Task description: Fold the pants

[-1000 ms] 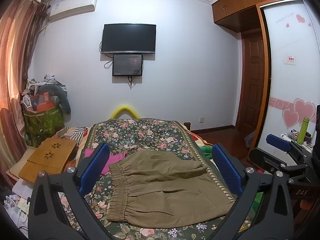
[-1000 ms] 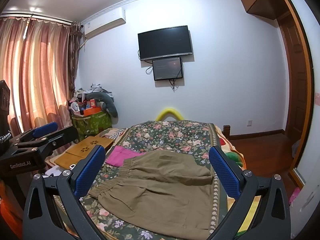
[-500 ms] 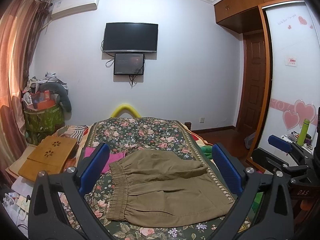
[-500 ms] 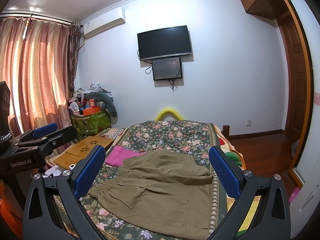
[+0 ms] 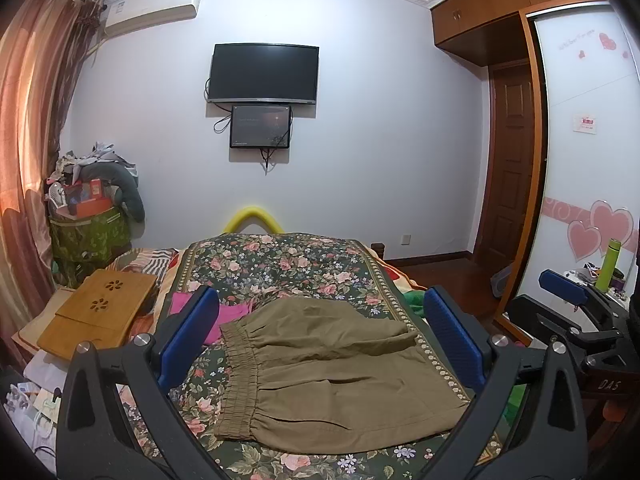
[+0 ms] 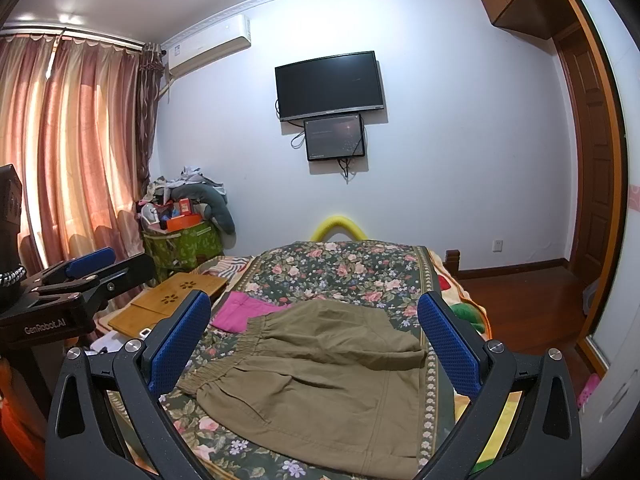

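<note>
Left wrist view shows the flowered bed (image 5: 280,264) with the khaki pants (image 5: 332,376) lying flat across its near end, one fold seemingly made. Both the left gripper (image 5: 320,340) and right gripper (image 6: 316,344) hover wide open, holding nothing. Next, I judge, comes descending to pinch an edge.

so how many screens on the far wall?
2. A large black TV is mounted high on the wall; a smaller monitor hangs directly below it. Both appear in the right wrist view too. No others are visible.

Pants (image 5: 336,376) matt khaki cloth; bedspread (image 5: 280,260) floral fabric.
</note>
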The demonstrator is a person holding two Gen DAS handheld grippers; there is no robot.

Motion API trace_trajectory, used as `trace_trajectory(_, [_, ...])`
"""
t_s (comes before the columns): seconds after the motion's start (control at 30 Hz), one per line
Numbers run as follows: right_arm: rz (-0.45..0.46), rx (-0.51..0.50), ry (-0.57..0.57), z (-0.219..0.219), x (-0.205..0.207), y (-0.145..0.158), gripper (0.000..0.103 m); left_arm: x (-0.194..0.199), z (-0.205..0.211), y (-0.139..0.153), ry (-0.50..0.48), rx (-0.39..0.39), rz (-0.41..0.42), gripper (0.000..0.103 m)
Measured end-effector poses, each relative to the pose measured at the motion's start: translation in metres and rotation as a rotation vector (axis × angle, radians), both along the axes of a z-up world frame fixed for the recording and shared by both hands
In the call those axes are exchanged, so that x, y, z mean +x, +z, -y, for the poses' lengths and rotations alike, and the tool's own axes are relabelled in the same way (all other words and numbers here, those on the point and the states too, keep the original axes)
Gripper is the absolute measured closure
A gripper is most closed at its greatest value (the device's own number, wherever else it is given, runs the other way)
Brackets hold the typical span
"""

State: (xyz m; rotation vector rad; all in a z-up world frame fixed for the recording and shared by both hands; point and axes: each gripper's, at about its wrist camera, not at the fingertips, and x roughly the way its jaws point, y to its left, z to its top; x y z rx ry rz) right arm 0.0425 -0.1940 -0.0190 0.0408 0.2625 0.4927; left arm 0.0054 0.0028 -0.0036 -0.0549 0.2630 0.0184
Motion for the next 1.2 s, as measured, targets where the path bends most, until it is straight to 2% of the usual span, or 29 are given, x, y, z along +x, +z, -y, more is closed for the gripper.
trace_trajectory(1.2, [-0.008,-0.004,-0.006,0.0002,0.0031,-0.0009,0.000,0.0053,-0.0012,-0.0009,0.013,-0.005,-0.005,0.000])
